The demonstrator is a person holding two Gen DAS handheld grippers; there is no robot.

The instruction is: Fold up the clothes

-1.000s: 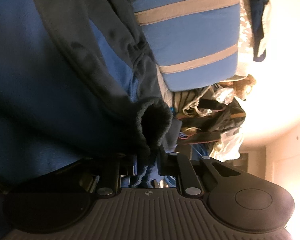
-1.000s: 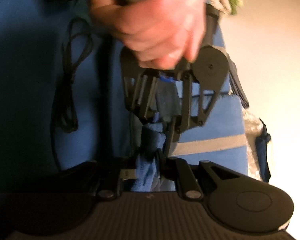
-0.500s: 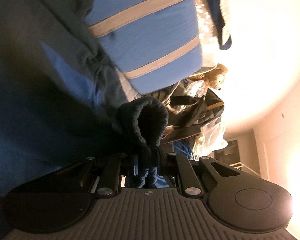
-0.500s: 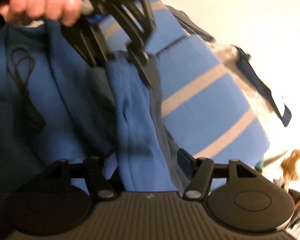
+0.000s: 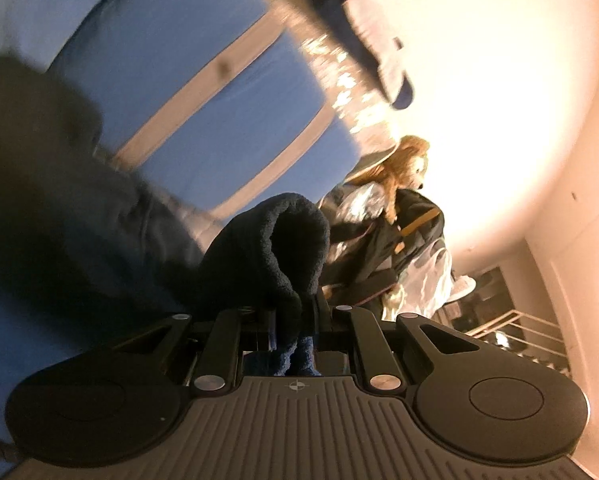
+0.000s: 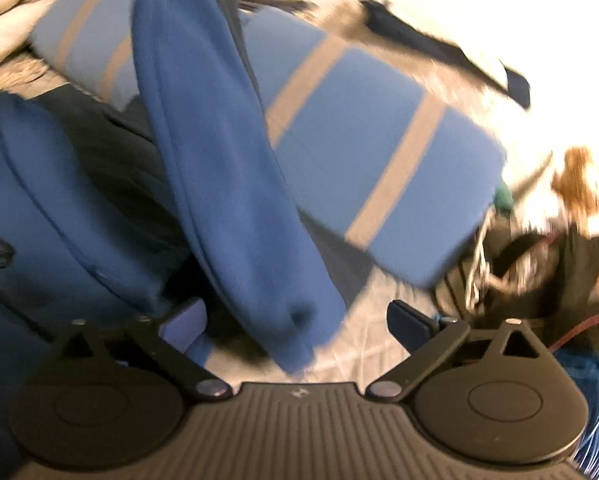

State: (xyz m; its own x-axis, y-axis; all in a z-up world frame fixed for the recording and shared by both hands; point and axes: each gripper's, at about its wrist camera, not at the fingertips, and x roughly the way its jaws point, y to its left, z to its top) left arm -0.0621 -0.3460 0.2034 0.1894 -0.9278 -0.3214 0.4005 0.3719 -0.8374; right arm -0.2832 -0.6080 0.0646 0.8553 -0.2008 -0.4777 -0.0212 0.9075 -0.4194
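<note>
left gripper (image 5: 293, 320) clamps dark fleece cuff (image 5: 275, 240); right gripper (image 6: 295, 320) spread, blue sleeve (image 6: 219, 160) seemingly loose between.

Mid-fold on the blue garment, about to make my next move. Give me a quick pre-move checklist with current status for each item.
1. Left gripper holds the cloth: ok, it is shut on a fold of the blue garment.
2. Right gripper free to regrasp: ok, it is open, fingers wide apart.
3. Sleeve within the right gripper's reach: ok, its end hangs between the open fingers, not pinched.
4. Garment flat enough to fold: not ok, it is bunched and lifted.
5. Landing area on the striped blue pillow side: cannot tell, the view is motion-blurred.
6. Clutter nearby, stuffed toy: ok, off to the side.
</note>
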